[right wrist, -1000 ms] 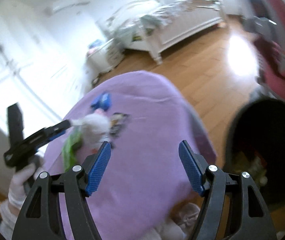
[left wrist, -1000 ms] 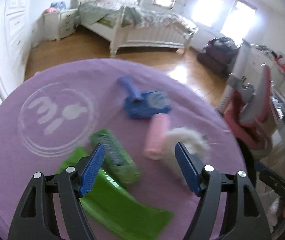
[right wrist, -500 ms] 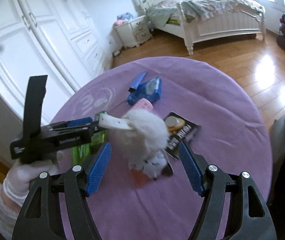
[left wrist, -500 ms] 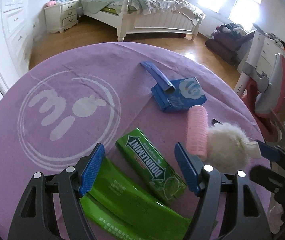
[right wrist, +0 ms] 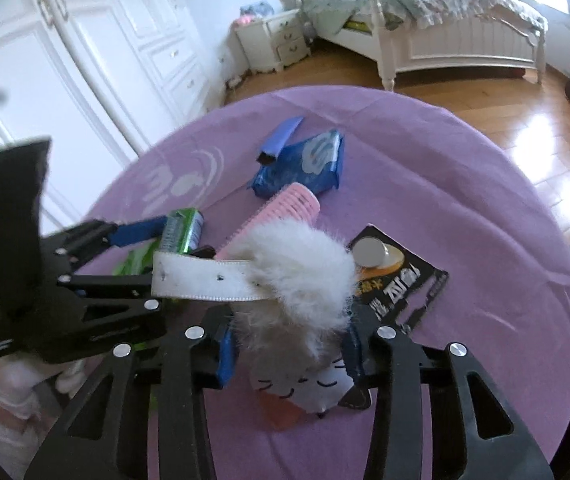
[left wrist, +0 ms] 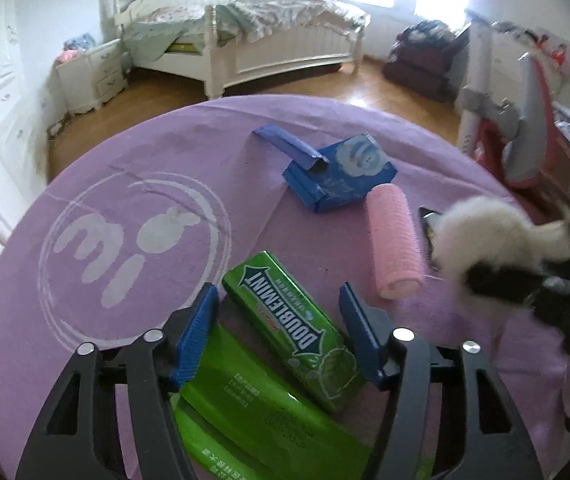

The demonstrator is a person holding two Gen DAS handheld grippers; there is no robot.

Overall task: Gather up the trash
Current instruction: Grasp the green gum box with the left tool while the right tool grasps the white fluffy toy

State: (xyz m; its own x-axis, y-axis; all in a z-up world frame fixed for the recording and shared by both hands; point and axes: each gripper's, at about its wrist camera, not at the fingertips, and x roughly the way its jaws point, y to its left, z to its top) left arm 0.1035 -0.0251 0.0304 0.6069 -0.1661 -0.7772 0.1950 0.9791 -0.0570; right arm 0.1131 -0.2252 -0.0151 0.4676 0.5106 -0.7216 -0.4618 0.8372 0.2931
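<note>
Purple cloth covers the round table [left wrist: 133, 152]. At six o'clock in the left view, the gum pack [left wrist: 297, 332], lettered DOUBLEMINT, is straddled by the wide-open left gripper [left wrist: 281, 336]. It is judged light, stiff and glossy, best pinched across its long sides. The fluffy white item [right wrist: 297, 276] is clamped in the right gripper [right wrist: 285, 348].

White fluffy item [right wrist: 297, 272] with white strap, pinched in right hand-held gripper [right wrist: 289, 350]. Green Doublemint pack [left wrist: 297, 324] flat on desk [left wrist: 205, 184], between left hand-held gripper [left wrist: 279, 336] fingers. Black wrapper [right wrist: 401, 276], blue packet [left wrist: 341, 178] lie flat.
</note>
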